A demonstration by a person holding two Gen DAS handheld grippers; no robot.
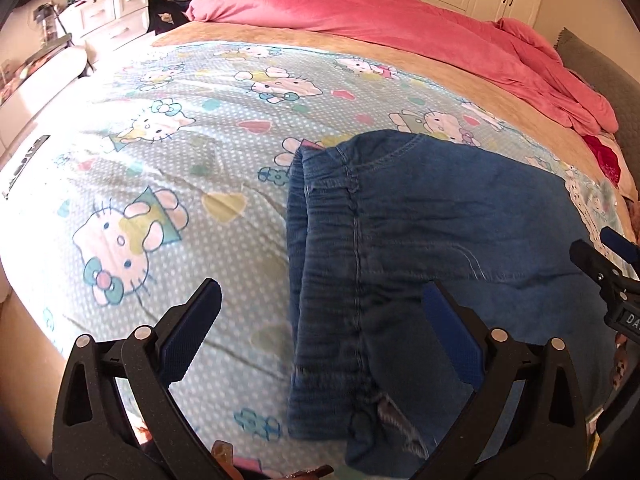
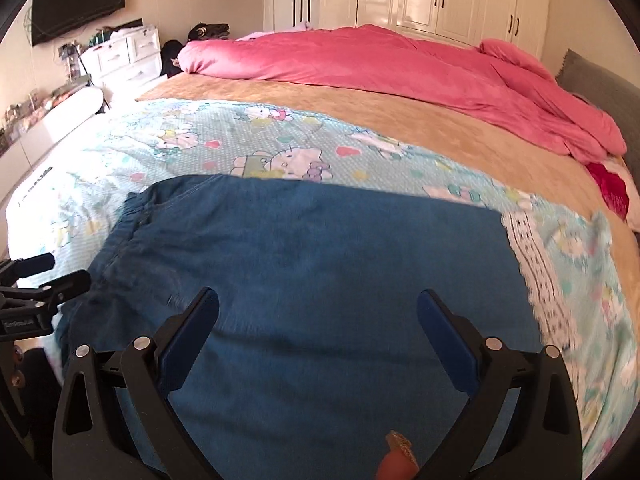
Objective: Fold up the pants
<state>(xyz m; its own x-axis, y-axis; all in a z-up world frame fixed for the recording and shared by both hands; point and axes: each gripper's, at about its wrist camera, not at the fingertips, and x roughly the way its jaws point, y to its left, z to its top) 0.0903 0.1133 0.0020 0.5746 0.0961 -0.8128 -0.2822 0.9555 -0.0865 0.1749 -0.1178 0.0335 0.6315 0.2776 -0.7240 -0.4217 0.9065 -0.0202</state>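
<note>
A big bed with a light blue cartoon-cat blanket [image 1: 168,184] lies under both tongs. The soft blue denim pants [image 2: 320,248] lie flat on it — right below the right tongs [image 2: 318,312], and just right of the left tongs [image 1: 322,304]. Both tongs are spread wide, holding nothing. The cloth looks thick and floppy, so pinch the bunchy waistband edge [image 1: 304,232].

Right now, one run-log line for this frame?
jeans: folded flat on cartoon sheet | left tool: open, over waistband | right tool: open, above denim, nothing held
</note>
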